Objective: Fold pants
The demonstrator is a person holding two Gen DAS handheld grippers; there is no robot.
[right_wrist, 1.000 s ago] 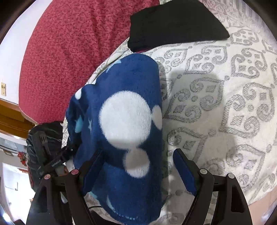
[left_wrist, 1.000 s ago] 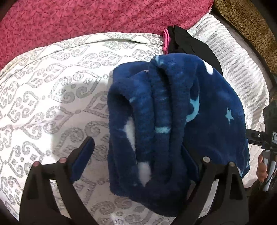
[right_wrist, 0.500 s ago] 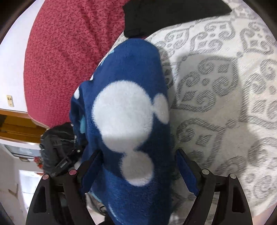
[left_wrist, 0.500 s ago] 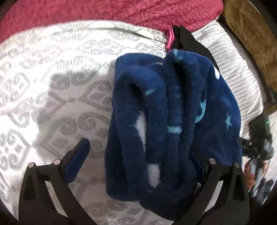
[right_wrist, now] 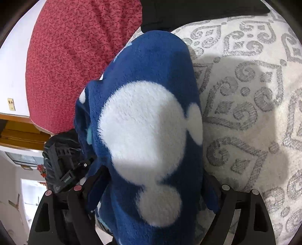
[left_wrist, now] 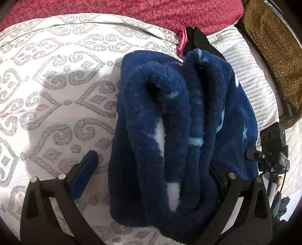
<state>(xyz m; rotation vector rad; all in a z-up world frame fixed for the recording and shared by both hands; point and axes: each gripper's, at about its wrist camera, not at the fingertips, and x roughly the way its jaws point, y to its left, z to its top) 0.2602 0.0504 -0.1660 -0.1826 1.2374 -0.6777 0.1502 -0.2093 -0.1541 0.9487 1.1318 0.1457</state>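
Observation:
The folded navy fleece pants [left_wrist: 179, 120] with white spots and pale blue stars lie on the white and grey patterned bedspread [left_wrist: 56, 90]. My left gripper [left_wrist: 151, 175] is open with its jaws wide; the folded edge of the pants sits between them, against the right finger, and the left finger [left_wrist: 85, 173] is clear of the cloth. My right gripper [right_wrist: 152, 190] is open too, jaws either side of the pants [right_wrist: 151, 122], which fill the gap and hide both pads.
A red blanket [left_wrist: 132, 11] lies at the back. Folded black and pink clothes [left_wrist: 196, 41] lie just beyond the pants. A striped pillow [left_wrist: 249, 75] and a leopard-print cover [left_wrist: 273, 37] are to the right. The other gripper's camera [left_wrist: 271, 147] is at the right edge.
Both grippers have moved in closer over the folded pants, which now fill more of each view. The jaws have stayed wide apart.

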